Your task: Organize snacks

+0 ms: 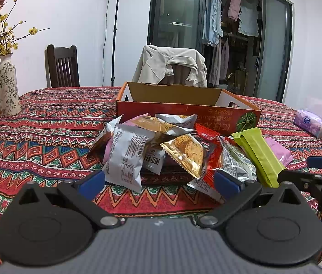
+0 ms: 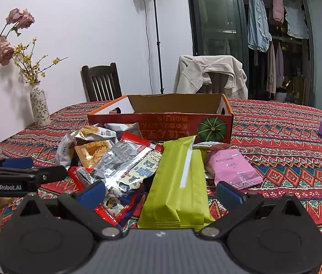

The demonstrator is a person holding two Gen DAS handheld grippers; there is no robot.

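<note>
Left gripper (image 1: 159, 182) spread wide and empty, right gripper (image 2: 161, 193) likewise released (straddling green packet (image 2: 179, 187)), snack pile (image 1: 161, 146) fronting red cardboard box (image 1: 183, 111).

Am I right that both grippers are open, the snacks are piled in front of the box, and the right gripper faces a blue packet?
Not quite: the packet facing the right gripper is green, as the right wrist view shows. The rest holds: left gripper also open, snacks piled before the box.
</note>
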